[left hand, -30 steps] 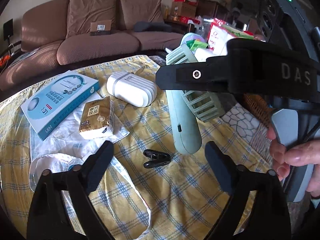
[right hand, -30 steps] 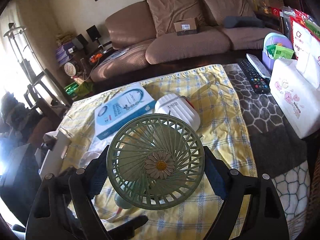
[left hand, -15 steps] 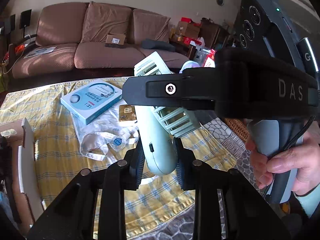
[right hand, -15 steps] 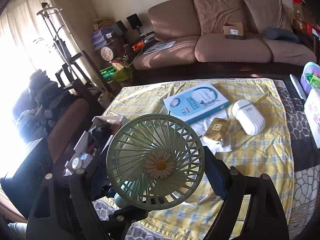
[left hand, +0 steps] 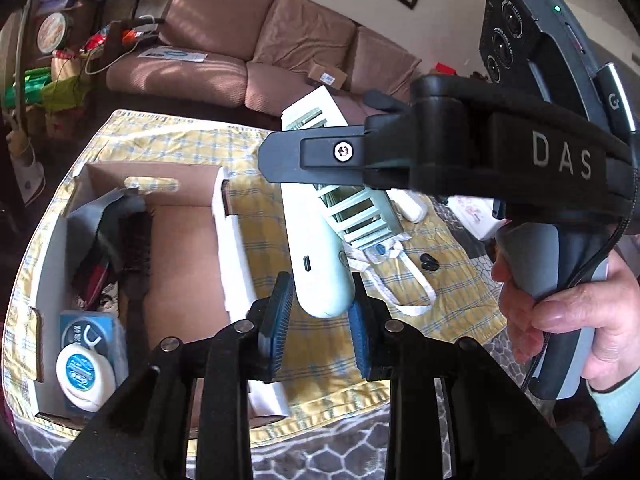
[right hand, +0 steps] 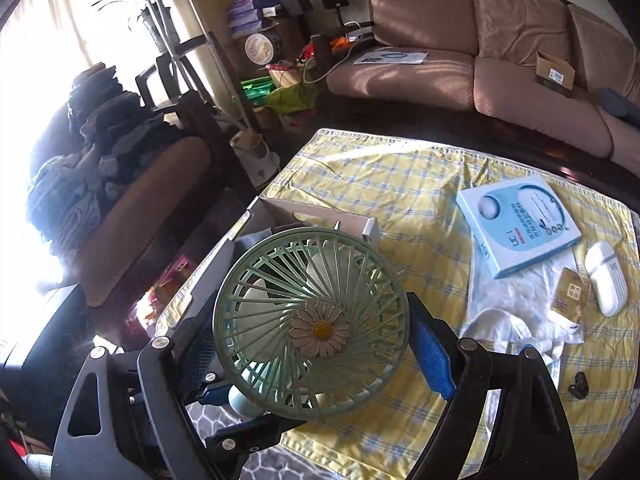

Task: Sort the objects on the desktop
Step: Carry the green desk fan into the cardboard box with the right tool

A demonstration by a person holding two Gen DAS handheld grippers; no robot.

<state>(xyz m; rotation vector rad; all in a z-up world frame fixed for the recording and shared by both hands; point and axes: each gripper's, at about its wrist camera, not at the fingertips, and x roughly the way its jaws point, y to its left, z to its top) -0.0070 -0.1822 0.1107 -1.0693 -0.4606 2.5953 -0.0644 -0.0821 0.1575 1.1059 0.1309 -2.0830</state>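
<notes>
1. I count one handheld fan (right hand: 310, 330), green with a daisy at its middle.
2. I see two grippers: the left gripper (left hand: 320, 322) and the right gripper (right hand: 310, 344).
3. One cardboard box (left hand: 182, 196) sits on the checked cloth.
4. Inside the box I make out one hairbrush (left hand: 136, 248) and one round floss case (left hand: 86, 372); the rest in there is too jumbled to count.
5. One blue flat box (right hand: 518, 226) lies on the cloth.
6. One white ribbed case (right hand: 606, 276).
7. One small brown packet (right hand: 570, 292).
8. One black clip (right hand: 579, 385).
9. One white cloth bag (right hand: 516, 312).
10. One hand (left hand: 572, 312) shows.
</notes>
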